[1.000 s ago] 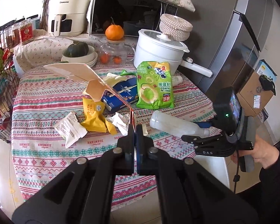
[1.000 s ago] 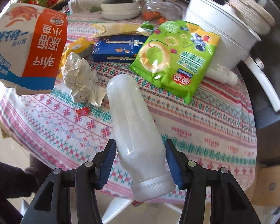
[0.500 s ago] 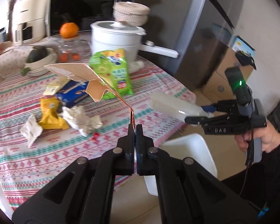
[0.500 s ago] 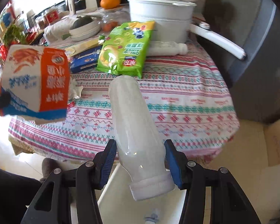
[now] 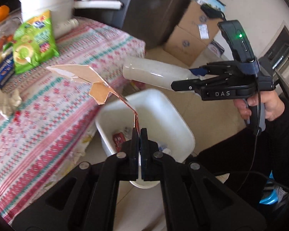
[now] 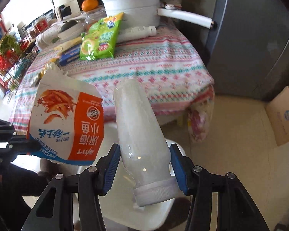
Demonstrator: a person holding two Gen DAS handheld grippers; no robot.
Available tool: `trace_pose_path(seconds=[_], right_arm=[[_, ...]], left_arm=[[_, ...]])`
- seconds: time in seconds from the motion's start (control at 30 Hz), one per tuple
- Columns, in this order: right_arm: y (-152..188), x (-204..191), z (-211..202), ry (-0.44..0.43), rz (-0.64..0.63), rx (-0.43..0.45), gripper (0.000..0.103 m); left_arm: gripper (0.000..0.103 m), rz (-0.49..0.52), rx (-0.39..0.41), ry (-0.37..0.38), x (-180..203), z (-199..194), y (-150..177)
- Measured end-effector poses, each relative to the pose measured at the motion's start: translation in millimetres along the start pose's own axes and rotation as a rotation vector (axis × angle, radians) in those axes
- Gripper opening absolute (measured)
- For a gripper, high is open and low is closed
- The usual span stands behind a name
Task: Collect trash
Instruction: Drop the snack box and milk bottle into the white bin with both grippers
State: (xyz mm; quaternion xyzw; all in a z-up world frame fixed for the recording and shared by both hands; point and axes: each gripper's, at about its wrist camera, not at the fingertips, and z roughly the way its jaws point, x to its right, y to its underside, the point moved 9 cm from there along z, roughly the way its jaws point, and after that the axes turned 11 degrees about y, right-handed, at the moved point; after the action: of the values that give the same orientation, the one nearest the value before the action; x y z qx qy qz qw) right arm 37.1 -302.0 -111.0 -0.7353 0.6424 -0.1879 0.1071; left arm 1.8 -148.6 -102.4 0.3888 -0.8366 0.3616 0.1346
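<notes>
My left gripper (image 5: 138, 134) is shut on the edge of a torn orange-and-white snack box (image 5: 86, 77), seen face-on in the right wrist view (image 6: 71, 127). It holds the box above a white trash bin (image 5: 163, 113) on the floor. My right gripper (image 6: 144, 165) is shut on a white plastic bottle (image 6: 138, 127) and holds it over the bin's far side; the bottle also shows in the left wrist view (image 5: 154, 75). The bin (image 6: 144, 217) holds a few scraps.
The table with a patterned cloth (image 6: 144, 65) carries a green snack bag (image 6: 100, 38), a blue packet (image 6: 69, 55), a small white bottle (image 6: 136, 32), crumpled paper (image 5: 3, 102) and a white pot (image 6: 133, 5). Cardboard boxes (image 5: 188, 38) stand by the fridge.
Both grippers have swung right, off the table, with the snack box and the bottle still held. They now hang over the white bin.
</notes>
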Motion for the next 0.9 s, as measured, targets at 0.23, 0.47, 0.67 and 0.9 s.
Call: trace_pose_path(seconds=[0.23,0.47,0.67,0.9], right_arm=[[43.2,8.5,30.4,0.024,-0.041,-0.107,0.053],[56.3,6.5,38.5,0.026,-0.059,-0.136,0.053],[52.9,13.1,36.8,0.031,-0.037,-0.127,0.053],[54.3,14.0,38.5,0.039,-0.044,-0.135,0.053]], left_arm=[[0.003,0.033,-0.096,-0.007,3.1,37.6,16.0],[0.004,0.057,-0.136,0.028,13.8,52.2,24.2],[0.003,0.067,-0.148,0.071,23.3,51.3,25.8],[0.004,0.059,-0.214,0.058,18.2,61.6,37.5]])
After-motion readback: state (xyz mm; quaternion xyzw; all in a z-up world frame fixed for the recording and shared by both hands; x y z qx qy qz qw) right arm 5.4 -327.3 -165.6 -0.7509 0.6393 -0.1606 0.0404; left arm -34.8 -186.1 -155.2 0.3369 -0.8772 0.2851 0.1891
